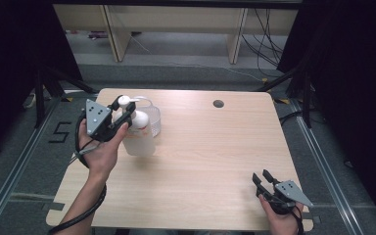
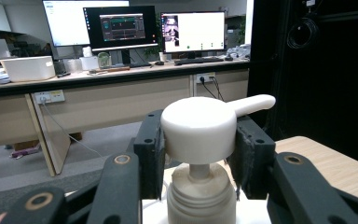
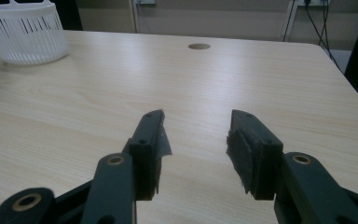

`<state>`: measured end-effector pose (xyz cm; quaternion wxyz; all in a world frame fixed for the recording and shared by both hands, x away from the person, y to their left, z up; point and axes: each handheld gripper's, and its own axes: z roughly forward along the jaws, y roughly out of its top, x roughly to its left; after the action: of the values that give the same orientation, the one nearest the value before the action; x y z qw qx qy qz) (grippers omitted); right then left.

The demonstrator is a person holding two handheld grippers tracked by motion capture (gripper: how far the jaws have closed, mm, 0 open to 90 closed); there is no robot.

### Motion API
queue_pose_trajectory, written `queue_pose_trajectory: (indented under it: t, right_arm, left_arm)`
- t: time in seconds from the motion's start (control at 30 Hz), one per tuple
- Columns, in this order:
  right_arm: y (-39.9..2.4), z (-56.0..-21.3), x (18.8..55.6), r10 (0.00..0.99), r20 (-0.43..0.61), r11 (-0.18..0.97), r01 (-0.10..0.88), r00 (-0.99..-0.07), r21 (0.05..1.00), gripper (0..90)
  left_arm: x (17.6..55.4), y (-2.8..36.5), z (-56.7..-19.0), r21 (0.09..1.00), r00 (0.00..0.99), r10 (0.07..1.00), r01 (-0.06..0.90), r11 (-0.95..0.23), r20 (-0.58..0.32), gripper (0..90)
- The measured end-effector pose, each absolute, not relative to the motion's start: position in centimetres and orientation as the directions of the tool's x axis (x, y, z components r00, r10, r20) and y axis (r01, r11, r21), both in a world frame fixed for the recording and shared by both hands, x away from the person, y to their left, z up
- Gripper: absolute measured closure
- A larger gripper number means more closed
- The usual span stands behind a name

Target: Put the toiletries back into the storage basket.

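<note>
White pump bottle (image 1: 138, 131), label unreadable; left gripper (image 2: 198, 154) fingers clamp pump head; right gripper (image 3: 195, 144) fingers apart, empty.

A white pump bottle (image 1: 138, 131) is seen standing upright at the far left of the table, just in front of a white slatted basket (image 1: 152, 117). Its body is translucent, with a pale label, and is topped by a ribbed collar and a thin stem. The round white pump head (image 2: 199, 128) is clamped on both sides by the pads of the left gripper (image 2: 198, 154); its long spout is pointed to the right in the left gripper view.
</note>
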<state>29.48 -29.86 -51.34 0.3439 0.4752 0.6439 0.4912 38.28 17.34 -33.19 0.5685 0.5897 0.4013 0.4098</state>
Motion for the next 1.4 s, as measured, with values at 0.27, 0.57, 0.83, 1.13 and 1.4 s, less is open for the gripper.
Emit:
queue_pose_trajectory:
  t: [0.27, 0.57, 0.83, 1.13, 1.4]
  right_arm:
    - [-29.8, -51.3, 29.4, 0.950, 0.034, 0.057, 0.280, -0.312, 0.958, 55.5]
    - [-29.8, -51.4, 29.4, 0.950, 0.034, 0.058, 0.280, -0.312, 0.958, 55.5]
    - [-29.9, -51.3, 29.5, 0.947, 0.026, 0.069, 0.281, -0.319, 0.957, 55.2]
    - [-29.8, -51.3, 29.5, 0.950, 0.019, 0.070, 0.271, -0.313, 0.960, 55.2]
    - [-29.8, -51.3, 29.5, 0.949, 0.019, 0.071, 0.271, -0.314, 0.960, 55.2]
  left_arm:
    - [38.4, 17.6, -32.7, 0.999, 0.337, 0.941, 0.005, -0.032, 0.029, 58.8]
    - [38.7, 17.7, -32.4, 1.000, 0.334, 0.942, 0.007, -0.030, 0.026, 58.8]
    - [39.1, 17.7, -32.0, 0.999, 0.333, 0.942, 0.005, -0.032, 0.028, 58.8]
    - [39.6, 17.8, -31.3, 0.999, 0.330, 0.943, 0.001, -0.034, 0.032, 58.8]
    - [39.9, 17.9, -30.6, 1.000, 0.327, 0.944, -0.006, -0.031, 0.031, 58.8]
